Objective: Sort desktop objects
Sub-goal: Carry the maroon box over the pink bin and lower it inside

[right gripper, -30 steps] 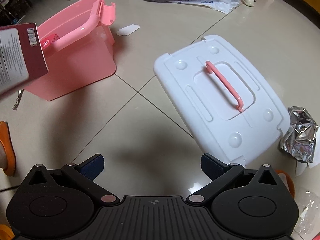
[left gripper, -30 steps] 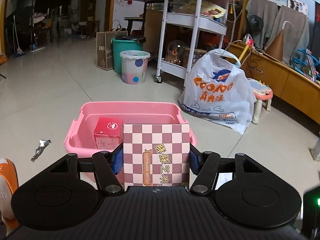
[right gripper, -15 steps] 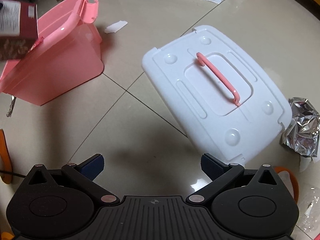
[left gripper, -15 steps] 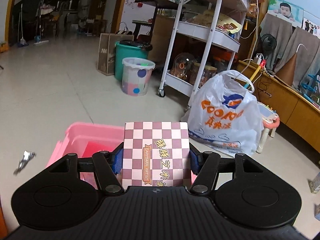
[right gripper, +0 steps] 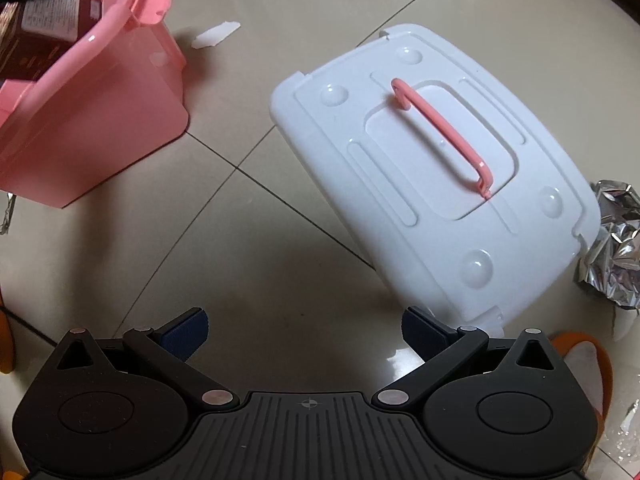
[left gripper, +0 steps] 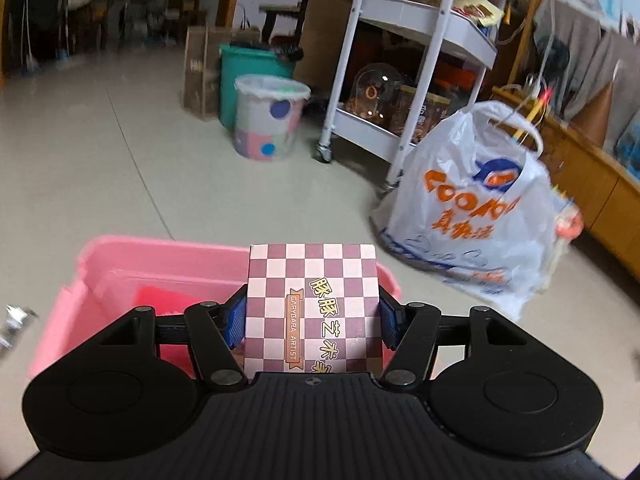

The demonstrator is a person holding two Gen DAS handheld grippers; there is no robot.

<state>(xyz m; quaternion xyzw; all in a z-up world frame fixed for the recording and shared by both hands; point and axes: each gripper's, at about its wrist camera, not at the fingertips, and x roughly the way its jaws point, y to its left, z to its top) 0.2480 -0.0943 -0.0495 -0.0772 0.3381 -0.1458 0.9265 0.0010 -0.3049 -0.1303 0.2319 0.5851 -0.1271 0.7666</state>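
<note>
One red box (left gripper: 160,298) already in pink bin (left gripper: 168,258), checkered box (left gripper: 312,304) clamped in left gripper (left gripper: 312,320) above it, right gripper (right gripper: 306,330) open and empty, white lid (right gripper: 432,168) still off.

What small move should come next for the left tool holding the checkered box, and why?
Probably lower it a little further into the open pink plastic bin, then release. The left tool is clamped on the brown-and-white checkered cardboard box, which sits over the bin's rim, and a red box already lies inside to its left. The right tool is open and empty above the floor.
</note>
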